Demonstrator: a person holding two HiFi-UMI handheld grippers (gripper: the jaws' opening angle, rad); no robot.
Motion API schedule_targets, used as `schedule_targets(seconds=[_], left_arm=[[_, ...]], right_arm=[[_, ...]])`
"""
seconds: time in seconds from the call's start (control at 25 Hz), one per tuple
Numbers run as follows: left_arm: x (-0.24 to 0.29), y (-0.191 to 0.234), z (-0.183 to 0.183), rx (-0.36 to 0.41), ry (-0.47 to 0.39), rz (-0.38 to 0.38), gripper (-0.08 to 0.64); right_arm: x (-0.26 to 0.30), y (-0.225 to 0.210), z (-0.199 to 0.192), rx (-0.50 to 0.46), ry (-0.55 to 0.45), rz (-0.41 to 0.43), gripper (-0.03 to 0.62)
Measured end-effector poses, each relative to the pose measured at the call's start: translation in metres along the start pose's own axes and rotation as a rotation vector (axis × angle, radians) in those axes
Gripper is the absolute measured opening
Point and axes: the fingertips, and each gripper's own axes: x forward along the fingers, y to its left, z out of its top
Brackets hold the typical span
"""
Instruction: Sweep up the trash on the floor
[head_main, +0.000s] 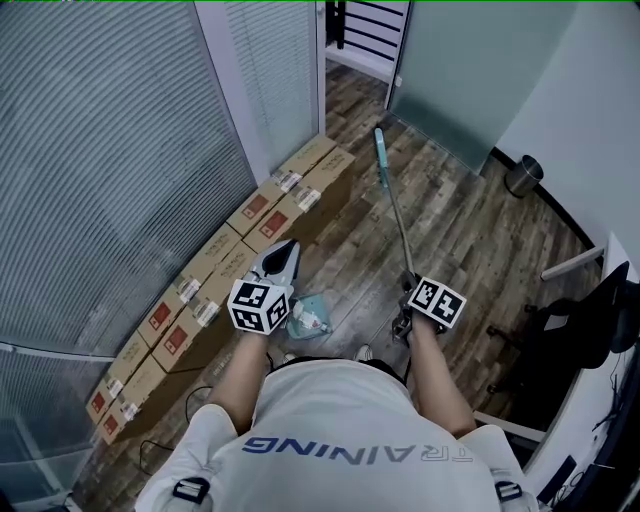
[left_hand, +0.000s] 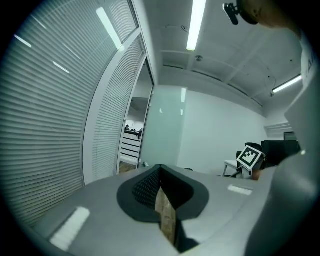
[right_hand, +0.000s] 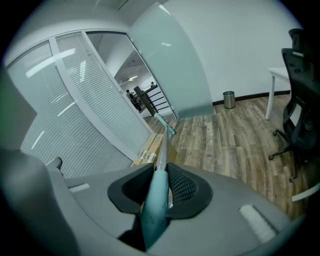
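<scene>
Left tool (left_hand: 161, 190): shut tight, pads pinching a thin tan strip (left_hand: 166, 217). No telling what that strip belongs to.
Right tool (right_hand: 161, 176): clamped on the teal grip of the broom (head_main: 393, 205), with the pole running away over the wooden floor (head_main: 470, 230) to a teal end.
Trash (head_main: 308, 322): pale and reddish scraps on a teal dustpan (head_main: 322, 306), just right of the left tool from above.
Writing: "TRAINING" across the white shirt (head_main: 355, 452), upside down from the head view. Red labels on the cardboard boxes (head_main: 230, 250), print too small to read.
Head view alone: dustpan and trash, plus the boxes in a row along the blinds.
Right gripper view alone: pads actually gripping the broom, tucked under the marker cube from above.
Left gripper view alone: ceiling light strip (left_hand: 196, 25).
</scene>
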Motion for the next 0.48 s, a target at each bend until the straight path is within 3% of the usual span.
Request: schedule_targets(seconds=[0.48], left_arm=[[-0.0022,0.0059,0.0048,0.008,0.004,0.003,0.0]], right_arm=[[0.0053,0.009,0.0012,0.012,0.006,0.019,0.107]])
